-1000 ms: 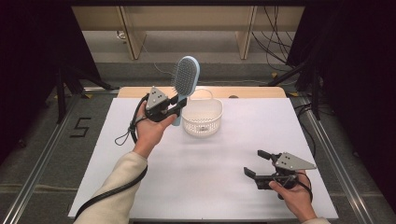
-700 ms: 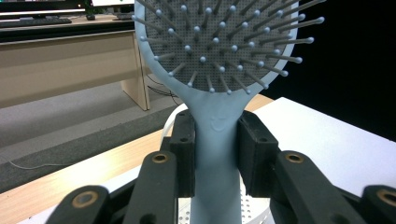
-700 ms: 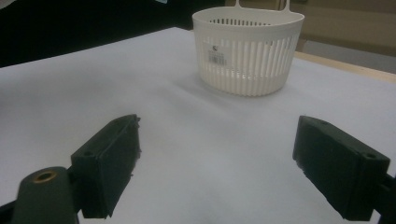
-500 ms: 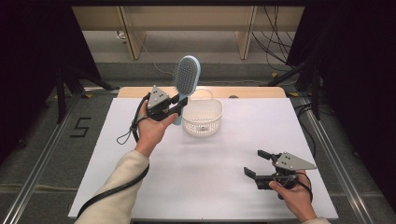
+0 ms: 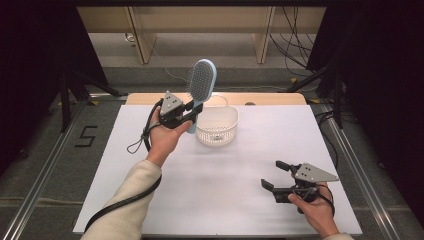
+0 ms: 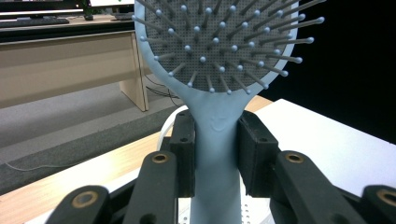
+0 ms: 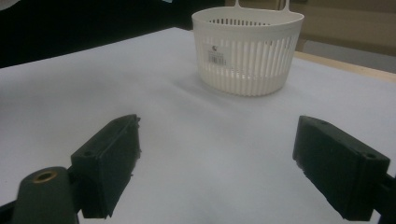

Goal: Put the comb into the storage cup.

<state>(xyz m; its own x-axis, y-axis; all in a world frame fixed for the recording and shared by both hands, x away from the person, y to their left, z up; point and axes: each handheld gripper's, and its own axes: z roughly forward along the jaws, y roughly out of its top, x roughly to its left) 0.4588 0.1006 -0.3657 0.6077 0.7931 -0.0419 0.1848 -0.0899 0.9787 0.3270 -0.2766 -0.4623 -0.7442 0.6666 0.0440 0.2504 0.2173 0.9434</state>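
Note:
A light blue hairbrush (image 5: 201, 82) stands upright in my left gripper (image 5: 192, 114), bristle head up, just left of the white slatted basket (image 5: 217, 125). In the left gripper view both pads (image 6: 184, 154) press on the hairbrush (image 6: 217, 140) handle below its bristled head. My right gripper (image 5: 274, 176) rests low over the white table near the front right. Its jaws stand wide apart with nothing between them. In the right gripper view the basket (image 7: 246, 49) stands well ahead of my right gripper (image 7: 215, 163).
A white board (image 5: 240, 165) covers the table, with a wooden strip (image 5: 270, 99) along its far edge. Metal rails (image 5: 350, 160) run along both sides. Desk legs and cables lie on the floor beyond. A black cable (image 5: 120, 202) trails from my left arm.

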